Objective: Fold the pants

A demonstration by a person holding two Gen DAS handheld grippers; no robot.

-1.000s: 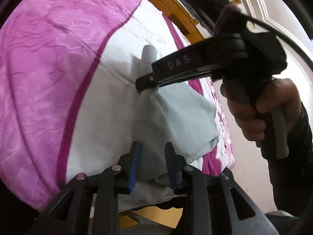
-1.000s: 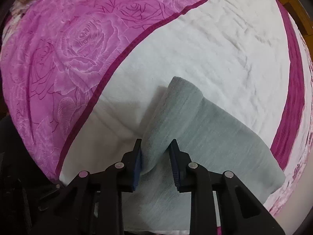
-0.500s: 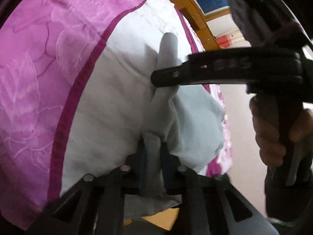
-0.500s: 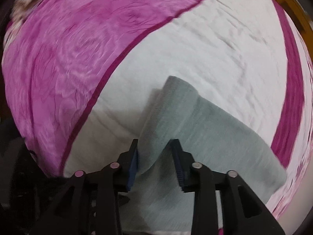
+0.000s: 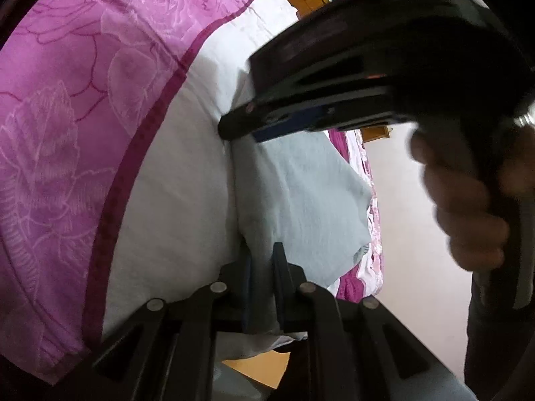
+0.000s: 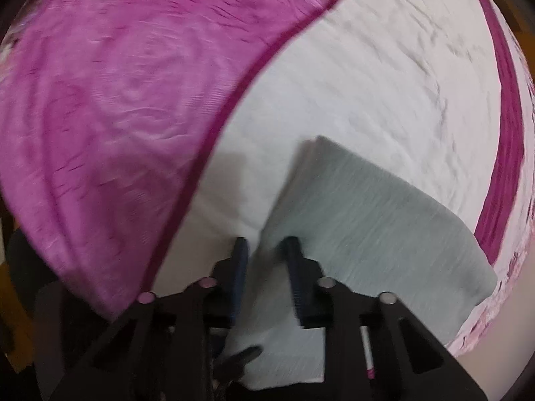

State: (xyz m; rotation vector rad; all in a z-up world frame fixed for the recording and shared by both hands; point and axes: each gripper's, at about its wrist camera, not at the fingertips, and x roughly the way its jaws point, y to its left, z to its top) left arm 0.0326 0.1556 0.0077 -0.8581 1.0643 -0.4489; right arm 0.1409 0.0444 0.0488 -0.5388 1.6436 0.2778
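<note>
Pants (image 5: 301, 187) pinched by left gripper (image 5: 262, 260); right gripper (image 6: 265, 250) closing on them.

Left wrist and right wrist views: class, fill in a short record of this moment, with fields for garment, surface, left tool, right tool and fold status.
garment: pale grey-green pants, partly folded, one edge raised
surface: bedspread, white centre panel with pink floral borders
left tool: shut on a bunched edge of the pants
right tool: jaws closing, a raised fold of the pants between them
right hand: wrapped round the handle of the right tool
fold status: not finished; both tools at the same edge of the pants
</note>
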